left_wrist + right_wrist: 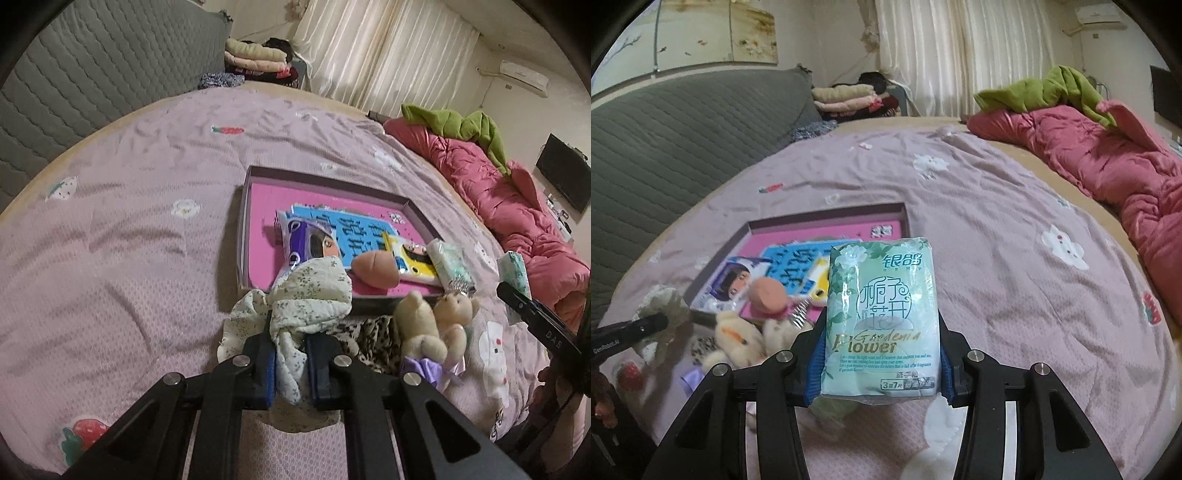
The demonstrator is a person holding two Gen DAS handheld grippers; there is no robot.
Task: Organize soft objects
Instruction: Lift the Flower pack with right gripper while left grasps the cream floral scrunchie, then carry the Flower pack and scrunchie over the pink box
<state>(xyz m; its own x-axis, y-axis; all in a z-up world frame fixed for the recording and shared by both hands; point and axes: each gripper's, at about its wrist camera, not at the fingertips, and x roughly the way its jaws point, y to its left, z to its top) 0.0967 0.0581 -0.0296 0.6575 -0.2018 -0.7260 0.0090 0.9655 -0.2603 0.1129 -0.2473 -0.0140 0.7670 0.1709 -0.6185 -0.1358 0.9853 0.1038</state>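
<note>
Our left tool (290, 363) is closed tight on a floral cloth (310, 295), a pale fabric with small green sprigs pinched between its two blue-padded fingers (269, 365). The cloth bunches up above the jaws and droops over the near edge of the shallow box (245, 206), while its tail hangs below the fingers toward the bed (129, 229).

Our right tool (881, 363) is clamped on a mint-green tissue pack (882, 321), held upright with its printed face toward us, one finger pressing each side.

Just beside the floral cloth we see two small plush bears (436, 325) lying together on the bed, touching a leopard-print fabric (380, 339) between them and the cloth. Inside the box, on its pink floor, lie a blue printed sheet (354, 229), a peach-coloured round plush (375, 267) and a second tissue pack (448, 264) leaning at the right corner.

The bed carries a lilac cover with strawberry and flower patches. Well apart, along the far right side, a pink quilt (498, 192) is heaped with a green garment (458, 125) on top. A grey quilted headboard (92, 74) stands at the left, folded clothes (258, 61) beside it.
</note>
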